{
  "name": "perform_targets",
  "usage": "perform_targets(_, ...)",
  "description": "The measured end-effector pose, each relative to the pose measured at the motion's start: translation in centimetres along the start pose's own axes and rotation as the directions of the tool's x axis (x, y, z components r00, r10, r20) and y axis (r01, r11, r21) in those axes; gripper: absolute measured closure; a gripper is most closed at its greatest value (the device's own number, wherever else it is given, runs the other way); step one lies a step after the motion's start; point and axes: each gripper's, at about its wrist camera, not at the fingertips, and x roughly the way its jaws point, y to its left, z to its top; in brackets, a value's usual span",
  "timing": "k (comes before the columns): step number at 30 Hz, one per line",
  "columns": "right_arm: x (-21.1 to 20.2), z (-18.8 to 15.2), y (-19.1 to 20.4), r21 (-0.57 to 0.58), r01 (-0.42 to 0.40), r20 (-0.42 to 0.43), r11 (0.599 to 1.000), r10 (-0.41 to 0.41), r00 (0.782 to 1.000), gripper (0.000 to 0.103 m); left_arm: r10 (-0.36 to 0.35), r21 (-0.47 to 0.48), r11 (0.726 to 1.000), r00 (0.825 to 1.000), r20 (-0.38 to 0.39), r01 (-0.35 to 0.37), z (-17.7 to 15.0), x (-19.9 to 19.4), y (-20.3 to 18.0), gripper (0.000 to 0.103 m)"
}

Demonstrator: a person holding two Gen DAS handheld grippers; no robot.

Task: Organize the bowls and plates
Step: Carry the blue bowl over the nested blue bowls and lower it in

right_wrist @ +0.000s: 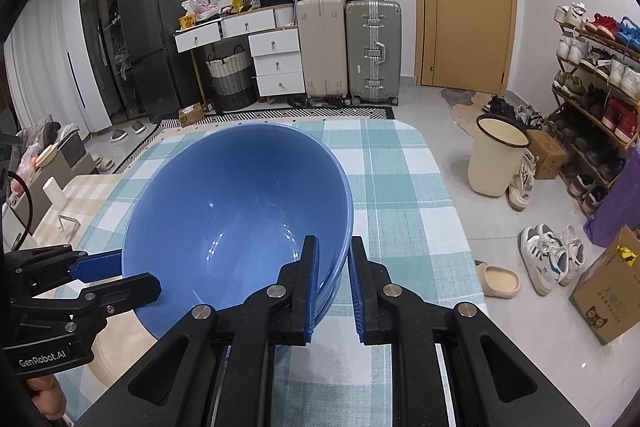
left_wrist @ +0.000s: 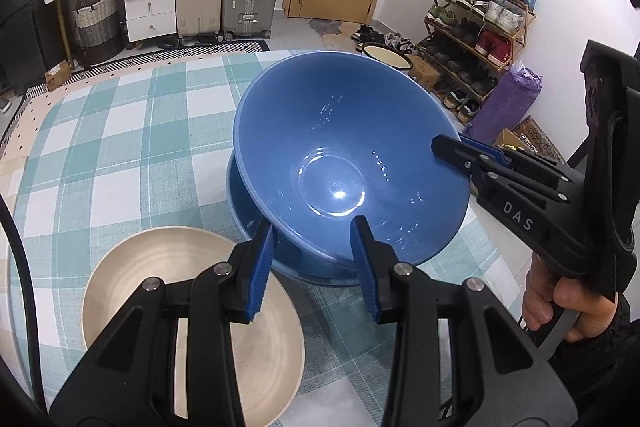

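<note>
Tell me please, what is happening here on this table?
A person holds a gripper in each hand, and both grip one large glossy blue bowl by its rim. The right gripper pinches the rim on one side, the left gripper on the near edge. The bowl hangs tilted just over a second blue bowl on the teal checked tablecloth, apparently to nest it. A round beige plate lies beside them.

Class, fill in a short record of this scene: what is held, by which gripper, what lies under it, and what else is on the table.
held: glossy blue bowl, tilted
right gripper: shut on the bowl's rim
left gripper: jaws either side of the near rim; contact unclear
beneath: second blue bowl on the table
nearby: cream round plate
surface: teal-and-white checked tablecloth
</note>
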Motion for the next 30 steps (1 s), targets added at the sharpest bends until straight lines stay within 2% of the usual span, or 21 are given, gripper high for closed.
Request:
perform_targets(10,1.6,-0.8,0.4,-0.017,0.007,-0.04,1.0,-0.007,0.999,0.087,0.048,0.018,0.999,0.999,-0.021,-0.047,-0.3,1.5,0.2,0.068)
perform_targets(30,3.0,-1.5,0.5,-0.021,-0.005,-0.084,1.0,0.003,0.996,0.087,0.07,0.025,0.997,0.996,-0.059,-0.069,-0.7,3.1,0.8,0.068)
